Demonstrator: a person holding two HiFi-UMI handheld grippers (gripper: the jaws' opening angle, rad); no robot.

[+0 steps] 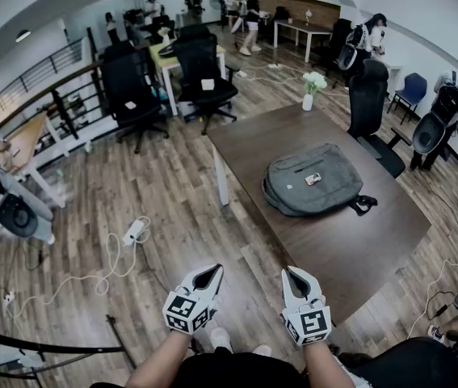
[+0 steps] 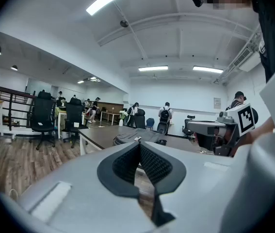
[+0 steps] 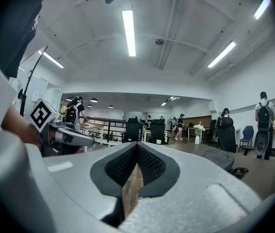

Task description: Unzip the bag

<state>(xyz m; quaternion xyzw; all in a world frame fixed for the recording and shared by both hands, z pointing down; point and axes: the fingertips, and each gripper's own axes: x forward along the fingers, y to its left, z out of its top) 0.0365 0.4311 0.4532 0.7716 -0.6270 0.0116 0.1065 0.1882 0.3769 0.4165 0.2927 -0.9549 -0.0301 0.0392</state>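
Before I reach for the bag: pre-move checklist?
1. Bag lying flat on the table: ok.
2. Left tongs empty: ok, shut on nothing.
3. Right tongs empty: ok, shut on nothing.
4. Tongs open for a grasp: not ok, both shut.
5. Tongs at the bag: not ok, both well short of it.
6. Zipper pull located: cannot tell, too small to make out.

Matt grey cloth bag [image 1: 313,180], smooth dark wood table [image 1: 358,253]
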